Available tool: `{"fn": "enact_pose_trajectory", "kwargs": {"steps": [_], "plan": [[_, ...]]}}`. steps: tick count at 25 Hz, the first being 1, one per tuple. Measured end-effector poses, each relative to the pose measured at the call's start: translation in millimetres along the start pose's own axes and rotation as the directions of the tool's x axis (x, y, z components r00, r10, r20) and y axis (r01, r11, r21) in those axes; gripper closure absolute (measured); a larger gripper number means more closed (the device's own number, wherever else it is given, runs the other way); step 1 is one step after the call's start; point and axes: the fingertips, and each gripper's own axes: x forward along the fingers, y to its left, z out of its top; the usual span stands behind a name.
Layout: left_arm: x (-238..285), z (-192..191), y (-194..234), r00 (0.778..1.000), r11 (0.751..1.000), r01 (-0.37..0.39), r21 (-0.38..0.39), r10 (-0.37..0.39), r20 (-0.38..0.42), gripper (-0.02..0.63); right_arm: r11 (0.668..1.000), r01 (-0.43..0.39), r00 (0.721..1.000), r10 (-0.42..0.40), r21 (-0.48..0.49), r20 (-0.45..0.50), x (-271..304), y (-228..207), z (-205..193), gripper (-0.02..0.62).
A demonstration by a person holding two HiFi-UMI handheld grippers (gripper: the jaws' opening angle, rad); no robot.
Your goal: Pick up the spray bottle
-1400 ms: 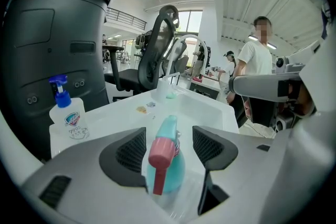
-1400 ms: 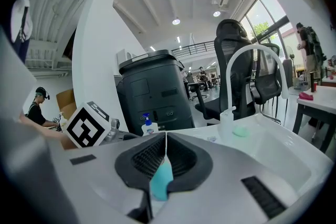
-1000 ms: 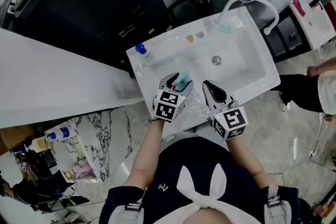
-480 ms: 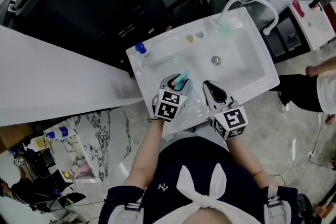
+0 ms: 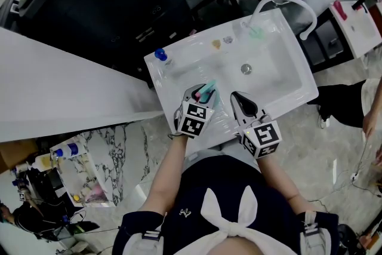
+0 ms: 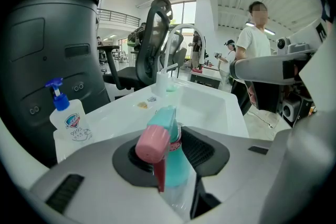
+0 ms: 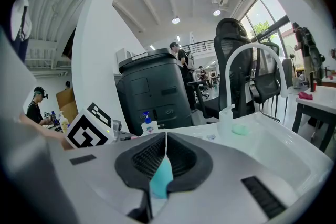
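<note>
A teal spray bottle [image 5: 208, 90] with a pink trigger stands at the near edge of the white sink [image 5: 301, 91]. My left gripper [image 5: 202, 95] is shut on it. In the left gripper view the bottle's head [image 6: 164, 136] rises between the dark pads [image 6: 202, 148], which press on its neck. My right gripper [image 5: 239, 100] sits just right of it over the sink's front rim, jaws shut. In the right gripper view, that gripper [image 7: 165, 157] shows only a thin slit, with a teal sliver low in it that I cannot identify.
A blue-pump soap bottle [image 5: 160, 56] stands at the sink's far left corner. A curved white faucet [image 5: 286, 2] and a teal lump [image 5: 256, 33] are at the far side, with the drain [image 5: 246, 68] in the basin. A large black bin [image 5: 107, 3] stands behind.
My left gripper's jaws have drawn in onto the spray bottle. Both hands stay in place. A person at the right edge has moved partly out of view.
</note>
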Motion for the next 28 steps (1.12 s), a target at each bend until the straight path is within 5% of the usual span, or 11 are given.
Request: {"fn": "enact_pose_trajectory", "kwargs": {"steps": [28], "plan": [[-38.8, 69.7, 20.4, 0.985, 0.993, -0.108, 0.053, 0.1, 0.14, 0.457, 0.998, -0.004, 1.0, 0.006, -0.062, 0.027, -8.6, 4.2, 17.8, 0.569]]}}
